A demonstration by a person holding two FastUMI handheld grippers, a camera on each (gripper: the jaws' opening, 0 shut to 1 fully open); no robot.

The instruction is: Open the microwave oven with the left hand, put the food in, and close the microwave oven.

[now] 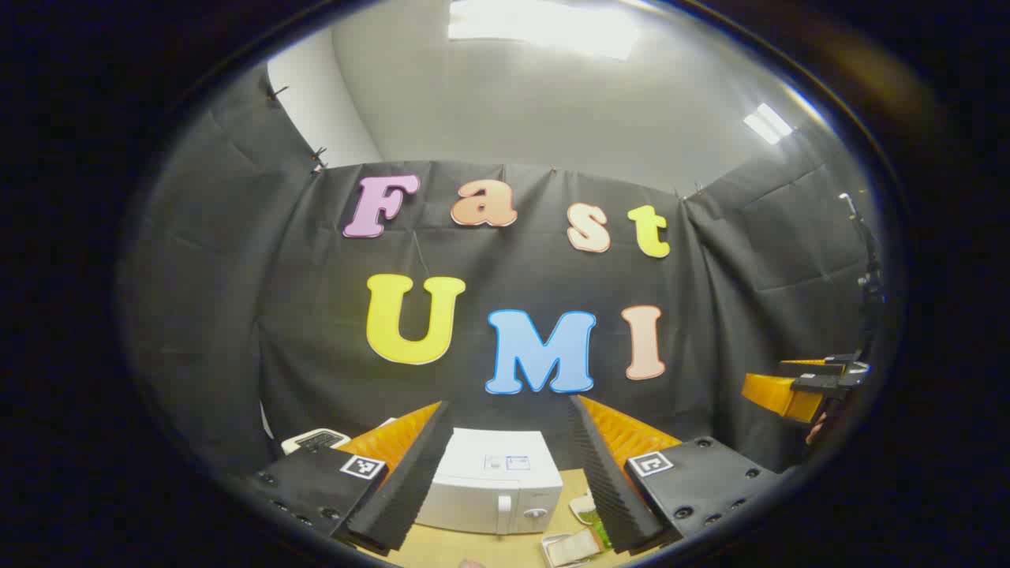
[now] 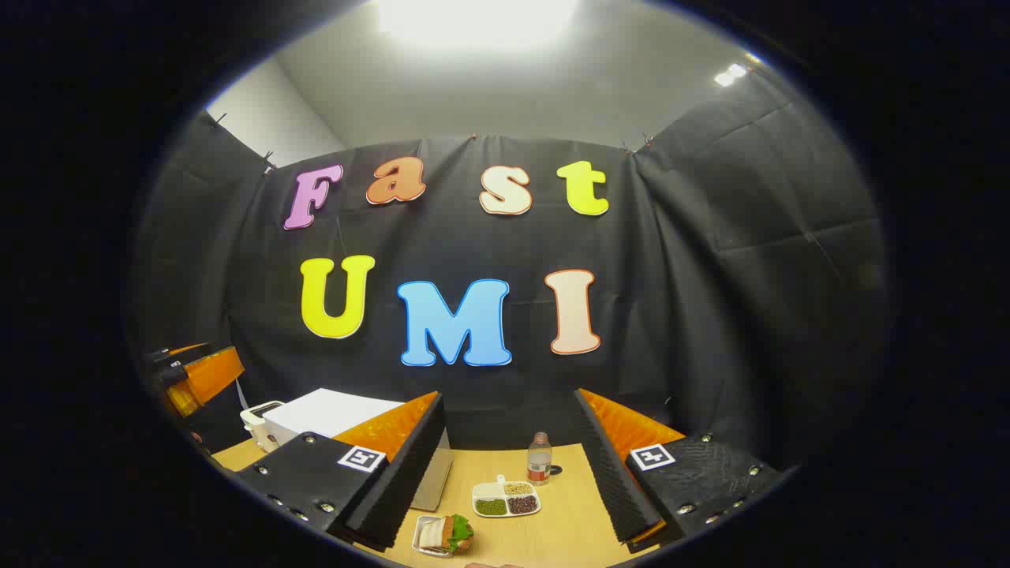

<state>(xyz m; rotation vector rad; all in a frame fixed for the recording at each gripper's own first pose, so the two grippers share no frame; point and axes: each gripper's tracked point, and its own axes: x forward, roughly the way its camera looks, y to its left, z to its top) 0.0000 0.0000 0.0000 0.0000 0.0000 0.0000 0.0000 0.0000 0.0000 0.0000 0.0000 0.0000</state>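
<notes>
The white microwave oven (image 1: 489, 481) stands on the wooden table with its door closed; its handle (image 1: 505, 513) is at the door's right side. My left gripper (image 1: 509, 406) hangs open above and in front of it, holding nothing. A sandwich with green lettuce in a small tray (image 2: 442, 535) lies near the table's front. My right gripper (image 2: 507, 394) is open and empty above the table. The microwave (image 2: 323, 414) is at the left in the right gripper view, partly hidden behind a finger.
A divided plate (image 2: 506, 498) of beans and grains and a small bottle (image 2: 539, 457) sit mid-table. A white flat device (image 2: 256, 414) stands left of the microwave. The table (image 2: 552, 536) has bare wood to the right of the plate.
</notes>
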